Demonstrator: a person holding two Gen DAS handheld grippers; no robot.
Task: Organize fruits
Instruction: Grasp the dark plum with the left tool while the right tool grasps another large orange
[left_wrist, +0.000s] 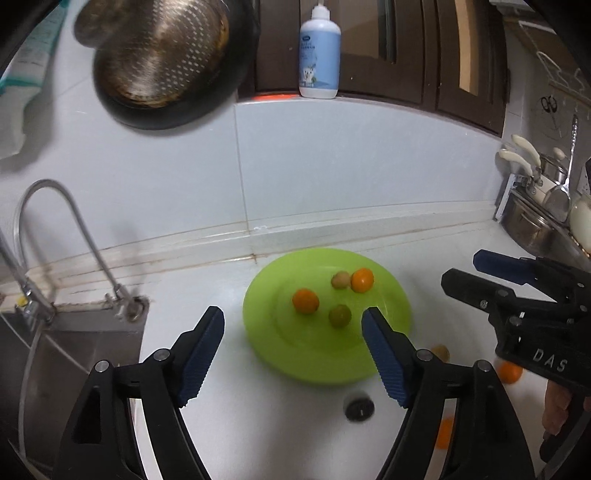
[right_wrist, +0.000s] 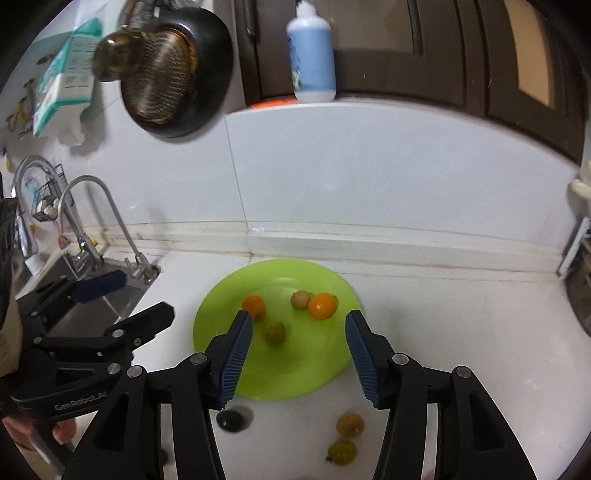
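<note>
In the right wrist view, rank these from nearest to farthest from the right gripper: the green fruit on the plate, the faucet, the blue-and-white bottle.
From the right gripper:
1. Green fruit, on the green plate, just ahead between the fingertips.
2. Faucet, far left by the sink.
3. Blue-and-white bottle, on the ledge at the top, behind the wall tiles.

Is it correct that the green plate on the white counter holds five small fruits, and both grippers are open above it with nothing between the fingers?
Not quite: the green plate holds four fruits, not five: two orange, two greenish. The right wrist view shows this most clearly. The rest stands: the left gripper and right gripper are open and hold nothing.
</note>
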